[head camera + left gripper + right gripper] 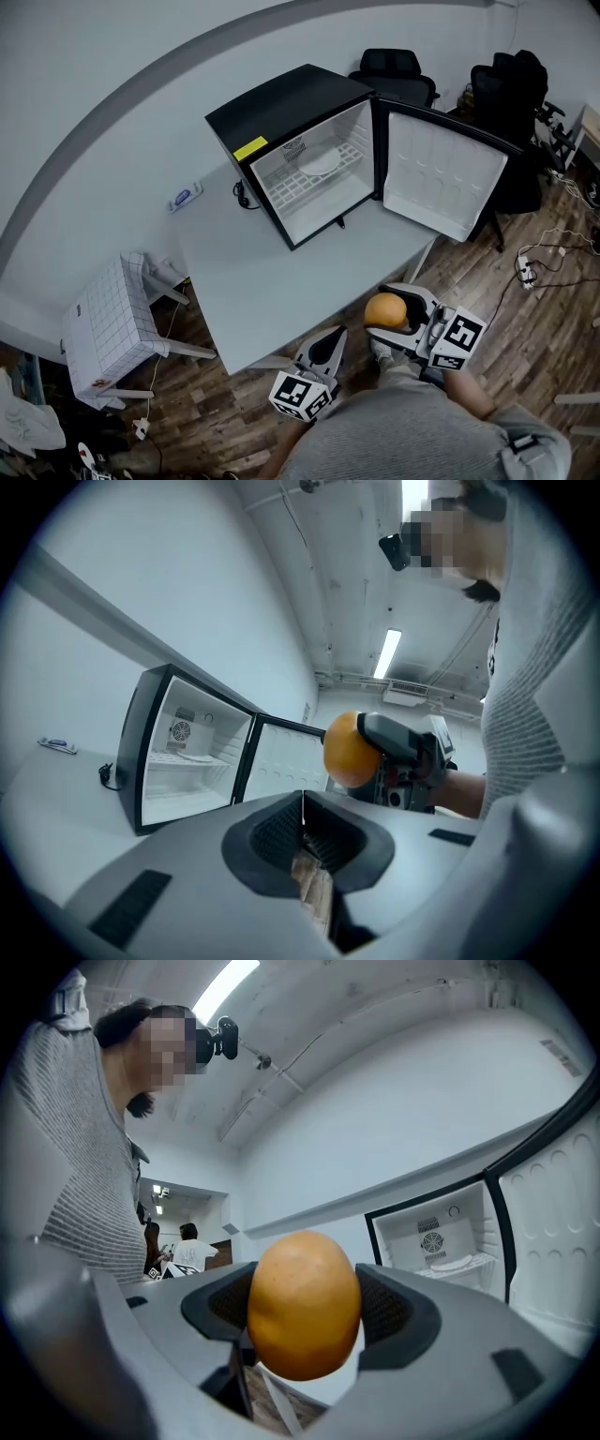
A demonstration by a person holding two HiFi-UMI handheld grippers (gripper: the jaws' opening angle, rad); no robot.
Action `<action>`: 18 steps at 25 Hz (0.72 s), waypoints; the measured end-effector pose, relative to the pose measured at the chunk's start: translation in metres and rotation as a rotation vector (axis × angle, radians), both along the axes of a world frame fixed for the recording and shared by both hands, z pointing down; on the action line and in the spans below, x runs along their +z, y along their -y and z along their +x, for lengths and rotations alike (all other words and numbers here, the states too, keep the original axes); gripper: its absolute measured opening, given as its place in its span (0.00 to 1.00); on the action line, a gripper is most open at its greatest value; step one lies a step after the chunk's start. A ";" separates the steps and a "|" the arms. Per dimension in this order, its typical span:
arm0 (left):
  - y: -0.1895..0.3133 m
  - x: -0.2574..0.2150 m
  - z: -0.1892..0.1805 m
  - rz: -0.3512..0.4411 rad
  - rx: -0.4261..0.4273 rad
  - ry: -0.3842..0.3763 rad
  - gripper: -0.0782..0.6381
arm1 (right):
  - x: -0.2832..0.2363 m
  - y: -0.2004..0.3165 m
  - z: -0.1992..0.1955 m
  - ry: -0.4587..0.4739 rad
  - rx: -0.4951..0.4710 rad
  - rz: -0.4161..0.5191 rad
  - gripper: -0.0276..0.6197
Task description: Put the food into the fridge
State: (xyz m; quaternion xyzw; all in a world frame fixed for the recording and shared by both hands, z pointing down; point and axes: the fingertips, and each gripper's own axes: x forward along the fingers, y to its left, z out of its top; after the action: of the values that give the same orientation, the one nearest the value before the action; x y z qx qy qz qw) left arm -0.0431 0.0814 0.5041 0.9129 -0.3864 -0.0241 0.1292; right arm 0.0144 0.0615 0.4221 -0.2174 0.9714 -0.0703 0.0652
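Observation:
An orange (385, 310) (304, 1303) (350, 751) is clamped between the jaws of my right gripper (394, 314) (305, 1309), held off the table's near right corner. My left gripper (325, 349) (302, 829) is shut with nothing in it, low beside the table's near edge. The black mini fridge (302, 150) (183, 752) (441, 1241) stands on the grey table (281, 272), its door (441, 173) swung wide to the right. A white plate (320, 162) lies on the fridge's wire shelf.
A white checked box (105, 323) stands on a stool left of the table. Black office chairs (506, 84) are behind the fridge. A power strip (186, 197) lies at the table's far left. Cables (548, 258) trail on the wooden floor at right.

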 end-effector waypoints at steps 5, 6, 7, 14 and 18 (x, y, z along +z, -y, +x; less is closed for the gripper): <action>0.051 -0.021 0.013 0.040 0.001 0.012 0.13 | -0.009 0.049 0.013 0.003 0.003 -0.003 0.52; 0.061 -0.024 0.015 0.045 -0.006 0.010 0.13 | -0.011 0.059 0.016 0.004 0.001 -0.001 0.52; 0.070 -0.027 0.016 0.047 -0.014 0.008 0.12 | -0.014 0.069 0.018 0.005 -0.003 0.001 0.52; 0.129 -0.034 0.029 0.054 -0.063 0.021 0.12 | -0.024 0.135 0.028 0.016 -0.050 0.021 0.52; 0.161 -0.039 0.041 0.068 -0.089 0.030 0.13 | -0.027 0.165 0.035 0.027 -0.090 0.032 0.52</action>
State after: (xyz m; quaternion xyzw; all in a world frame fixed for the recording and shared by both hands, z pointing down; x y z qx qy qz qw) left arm -0.0022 -0.0796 0.4654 0.8989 -0.4275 -0.0295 0.0911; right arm 0.0493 -0.1038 0.3946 -0.1716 0.9802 -0.0603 0.0784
